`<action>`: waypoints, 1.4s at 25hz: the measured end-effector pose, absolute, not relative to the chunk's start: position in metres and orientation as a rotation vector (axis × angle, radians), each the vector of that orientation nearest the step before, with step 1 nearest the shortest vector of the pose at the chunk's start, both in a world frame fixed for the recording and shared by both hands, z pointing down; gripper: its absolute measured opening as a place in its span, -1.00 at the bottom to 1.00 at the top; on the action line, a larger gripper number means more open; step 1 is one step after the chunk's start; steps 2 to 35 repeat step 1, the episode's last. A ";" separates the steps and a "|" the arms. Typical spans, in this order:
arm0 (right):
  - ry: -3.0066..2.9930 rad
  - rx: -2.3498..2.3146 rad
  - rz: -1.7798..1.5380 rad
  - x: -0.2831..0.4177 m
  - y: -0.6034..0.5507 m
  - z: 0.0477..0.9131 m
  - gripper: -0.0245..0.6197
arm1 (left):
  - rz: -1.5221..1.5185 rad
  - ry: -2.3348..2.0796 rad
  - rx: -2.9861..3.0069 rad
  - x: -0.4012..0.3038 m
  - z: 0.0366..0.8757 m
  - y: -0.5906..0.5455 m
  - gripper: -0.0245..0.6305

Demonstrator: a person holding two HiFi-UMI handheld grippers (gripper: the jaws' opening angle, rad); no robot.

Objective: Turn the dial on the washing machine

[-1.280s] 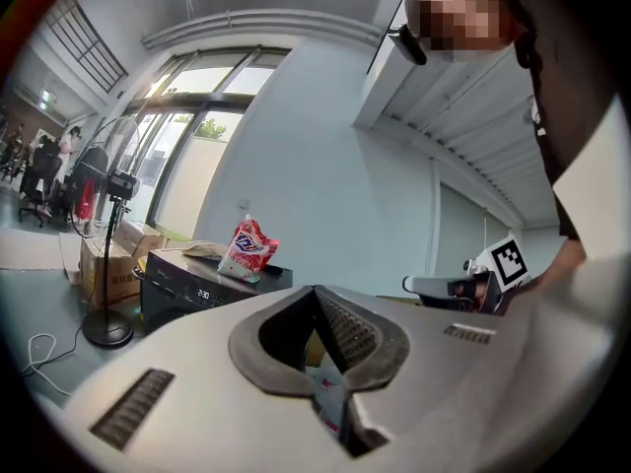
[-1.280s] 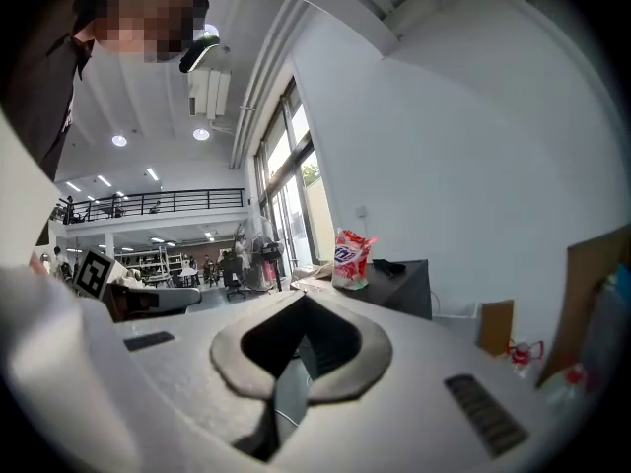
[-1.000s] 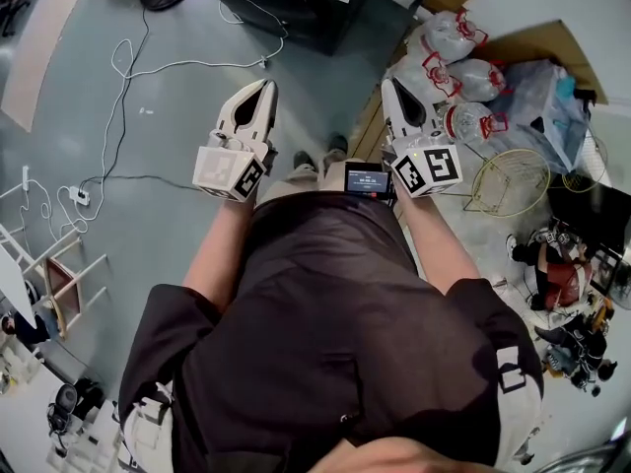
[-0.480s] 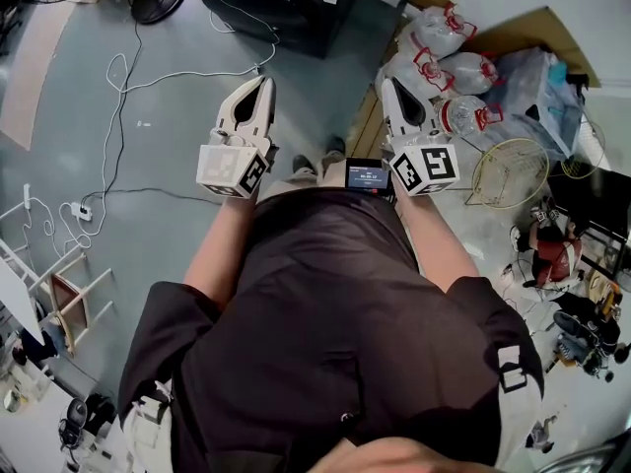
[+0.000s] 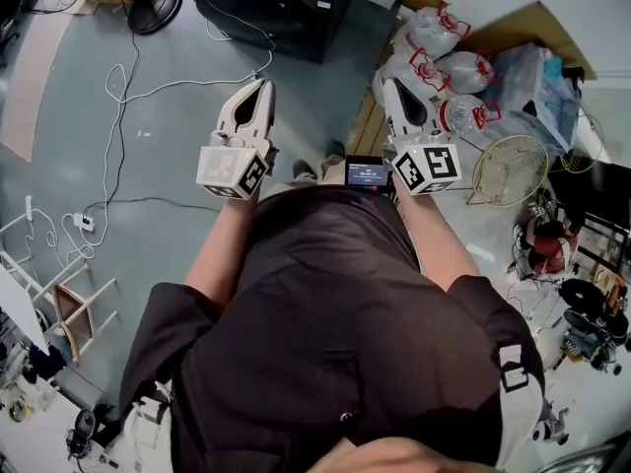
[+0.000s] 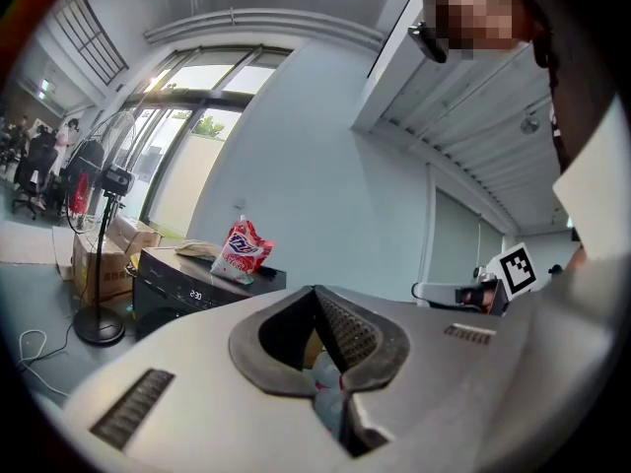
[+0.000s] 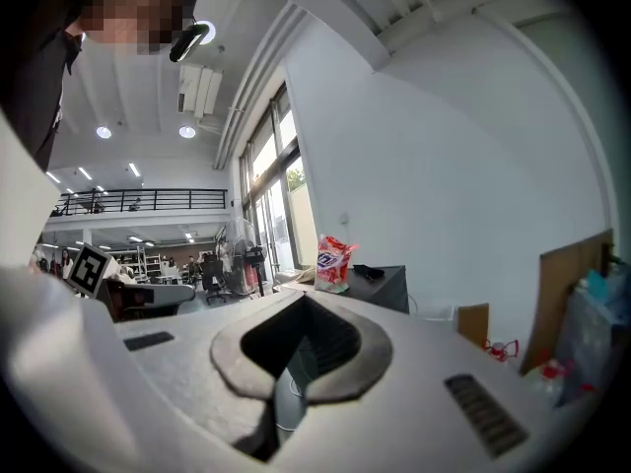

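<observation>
The black washing machine (image 5: pixel 281 6) stands on the floor ahead of me, at the top of the head view; its dial cannot be made out. A red-and-white pouch (image 6: pixel 240 251) lies on its top, with a lit display (image 6: pixel 195 295) on its front. I hold both grippers level in front of my body, well short of the machine. My left gripper (image 5: pixel 262 85) is shut and empty, its tips meeting (image 6: pixel 315 291). My right gripper (image 5: pixel 388 84) is likewise shut on nothing (image 7: pixel 301 300). The machine (image 7: pixel 383 286) also shows in the right gripper view.
White cables (image 5: pixel 118 77) trail over the grey floor at the left. A standing fan's base (image 5: pixel 155 6) sits left of the machine. Bagged water jugs (image 5: pixel 444 67), cardboard (image 5: pixel 537 28) and a wire basket (image 5: pixel 510 173) crowd the right. A small screen (image 5: pixel 366 175) hangs at my waist.
The washing machine and floor have slid downward in the head view, so more of the machine shows. Both grippers stay shut and hold the same place before my body.
</observation>
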State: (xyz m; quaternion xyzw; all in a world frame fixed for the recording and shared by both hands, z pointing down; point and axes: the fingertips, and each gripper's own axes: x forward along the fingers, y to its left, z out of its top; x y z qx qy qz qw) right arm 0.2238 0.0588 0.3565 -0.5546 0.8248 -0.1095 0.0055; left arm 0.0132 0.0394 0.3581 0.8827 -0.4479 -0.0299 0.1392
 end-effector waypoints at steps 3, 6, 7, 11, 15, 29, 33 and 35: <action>2.581 -1.738 -0.342 0.223 0.059 0.356 -0.92 | -0.085 -1.292 2.549 0.013 0.358 0.039 -0.94; 2.581 -1.738 -0.342 0.223 0.059 0.356 -0.92 | -0.085 -1.292 2.549 0.013 0.358 0.039 -0.94; 2.581 -1.738 -0.342 0.223 0.059 0.356 -0.92 | -0.085 -1.292 2.549 0.013 0.358 0.039 -0.94; 2.581 -1.738 -0.342 0.223 0.059 0.356 -0.92 | -0.085 -1.292 2.549 0.013 0.358 0.039 -0.94; 2.581 -1.738 -0.342 0.223 0.059 0.356 -0.92 | -0.085 -1.292 2.549 0.013 0.358 0.039 -0.94; 2.581 -1.738 -0.342 0.223 0.059 0.356 -0.92 | -0.085 -1.292 2.549 0.013 0.358 0.039 -0.94; 2.581 -1.738 -0.342 0.223 0.059 0.356 -0.92 | -0.085 -1.292 2.549 0.013 0.358 0.039 -0.94; 2.581 -1.738 -0.342 0.223 0.059 0.356 -0.92 | -0.085 -1.292 2.549 0.013 0.358 0.039 -0.94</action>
